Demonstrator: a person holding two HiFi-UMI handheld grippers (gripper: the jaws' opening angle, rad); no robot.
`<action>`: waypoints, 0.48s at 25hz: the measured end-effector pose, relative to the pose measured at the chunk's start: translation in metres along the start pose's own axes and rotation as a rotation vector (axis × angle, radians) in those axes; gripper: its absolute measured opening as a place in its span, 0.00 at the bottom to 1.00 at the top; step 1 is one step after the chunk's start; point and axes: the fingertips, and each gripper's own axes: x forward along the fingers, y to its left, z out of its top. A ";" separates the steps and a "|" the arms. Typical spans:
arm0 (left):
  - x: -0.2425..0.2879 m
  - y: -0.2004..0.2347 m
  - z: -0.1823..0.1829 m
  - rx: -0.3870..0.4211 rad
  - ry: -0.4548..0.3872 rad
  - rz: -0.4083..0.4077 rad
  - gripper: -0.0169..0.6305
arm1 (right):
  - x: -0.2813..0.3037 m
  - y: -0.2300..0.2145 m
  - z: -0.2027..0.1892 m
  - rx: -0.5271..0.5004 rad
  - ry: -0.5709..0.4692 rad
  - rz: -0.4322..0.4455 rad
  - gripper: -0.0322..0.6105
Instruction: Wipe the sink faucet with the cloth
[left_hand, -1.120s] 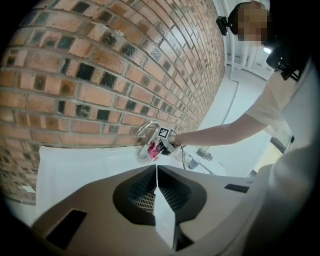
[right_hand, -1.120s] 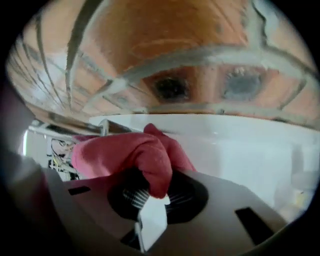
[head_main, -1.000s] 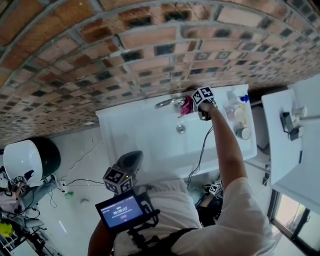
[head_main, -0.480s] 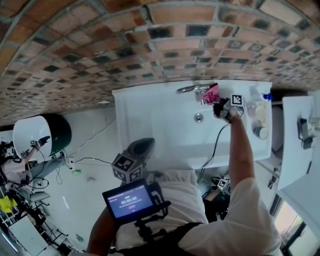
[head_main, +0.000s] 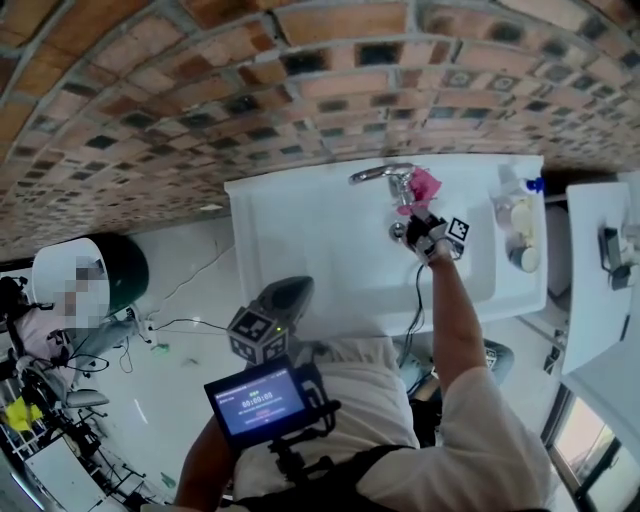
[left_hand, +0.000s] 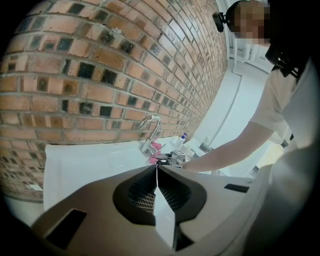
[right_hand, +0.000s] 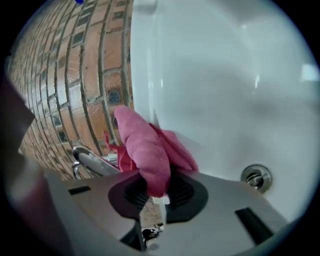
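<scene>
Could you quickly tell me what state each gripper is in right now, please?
Left gripper: closed, with nothing between its jaws.
Right gripper: closed on the pink cloth.

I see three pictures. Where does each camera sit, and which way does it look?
Head view: on the person's head, looking steeply down at the sink; shows their right arm and torso.
Left gripper view: on the left gripper, facing the faucet and brick wall; shows its shut jaws and that arm.
Right gripper view: on the right gripper, facing into the sink; shows jaws shut on the pink cloth.
All share faucet and cloth.
</scene>
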 end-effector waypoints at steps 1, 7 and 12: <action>0.000 0.000 0.000 0.006 0.001 0.000 0.01 | 0.002 -0.005 -0.004 -0.012 0.002 -0.013 0.15; 0.002 -0.003 0.001 0.014 -0.002 -0.005 0.01 | 0.029 0.000 -0.051 -0.050 0.083 -0.043 0.15; 0.003 -0.009 0.007 0.029 -0.017 -0.012 0.01 | 0.055 0.035 -0.096 -0.233 0.193 -0.014 0.15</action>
